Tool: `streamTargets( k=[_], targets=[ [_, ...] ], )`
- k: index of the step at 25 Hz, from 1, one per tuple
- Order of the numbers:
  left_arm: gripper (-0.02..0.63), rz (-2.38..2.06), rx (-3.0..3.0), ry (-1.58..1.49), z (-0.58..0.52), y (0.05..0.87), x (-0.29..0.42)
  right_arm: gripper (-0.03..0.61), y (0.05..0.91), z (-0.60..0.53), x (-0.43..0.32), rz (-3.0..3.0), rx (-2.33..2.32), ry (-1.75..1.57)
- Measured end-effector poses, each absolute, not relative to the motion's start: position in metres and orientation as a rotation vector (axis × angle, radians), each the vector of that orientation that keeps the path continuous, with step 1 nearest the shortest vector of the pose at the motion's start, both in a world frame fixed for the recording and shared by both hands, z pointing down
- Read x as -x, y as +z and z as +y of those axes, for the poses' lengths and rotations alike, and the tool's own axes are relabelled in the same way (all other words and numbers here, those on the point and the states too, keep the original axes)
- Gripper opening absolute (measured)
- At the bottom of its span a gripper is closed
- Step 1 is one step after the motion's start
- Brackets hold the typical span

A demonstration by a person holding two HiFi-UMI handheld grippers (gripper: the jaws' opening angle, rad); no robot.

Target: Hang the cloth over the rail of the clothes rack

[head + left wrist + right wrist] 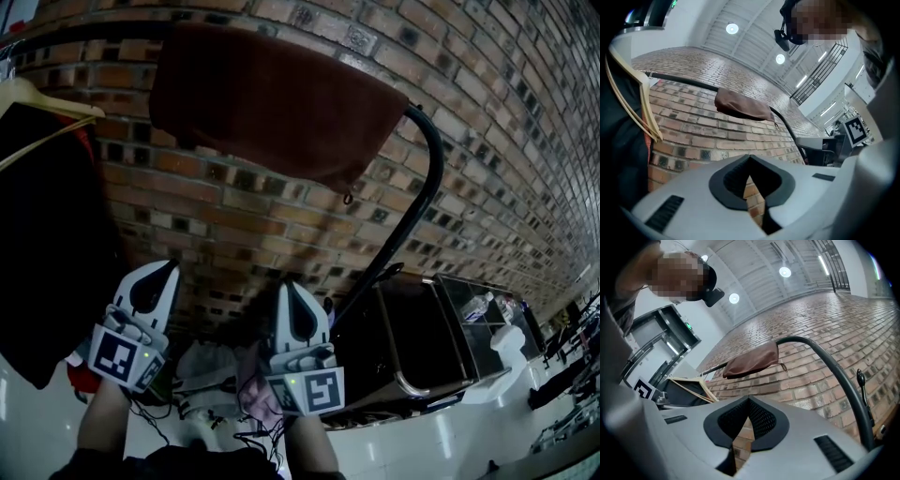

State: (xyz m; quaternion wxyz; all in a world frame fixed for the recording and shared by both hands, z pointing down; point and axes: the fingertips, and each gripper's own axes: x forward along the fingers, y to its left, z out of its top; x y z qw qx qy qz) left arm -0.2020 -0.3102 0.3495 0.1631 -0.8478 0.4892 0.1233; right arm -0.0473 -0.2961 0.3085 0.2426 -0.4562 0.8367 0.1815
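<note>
Both grippers closed and empty, cloth on the rail

The left gripper (165, 267) has its jaws pressed together on nothing, and so has the right gripper (292, 285). They sit low, side by side, before the brick wall (234, 216). Above them the cloth (272, 103) drapes over the rail (94, 33), near its bent right end. A hanger (47, 103) hangs at the left end.

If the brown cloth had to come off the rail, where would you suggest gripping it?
Probably the brown cloth by its hanging lower edge, from below on the near side: it drapes over the rail, so that edge hangs free.
</note>
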Motion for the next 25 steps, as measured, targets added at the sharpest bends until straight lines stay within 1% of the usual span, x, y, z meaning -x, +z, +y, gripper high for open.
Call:
streamTargets(
  k=[7,15,25],
  targets=[
    [0.015,1.412,2.423,0.293,-0.314,0.361,0.195,0.020,0.326,-0.290,0.046,2.289,1.347,0.590],
    [0.015,1.405,2.406,0.267,-0.317,0.377,0.191,0.020,0.347,-0.298,0.050,2.341,1.376,0.575],
    [0.015,1.402,2.388,0.275,-0.314,0.370,0.198,0.020,0.342,-0.298,0.053,2.336,1.384,0.623]
  ],
)
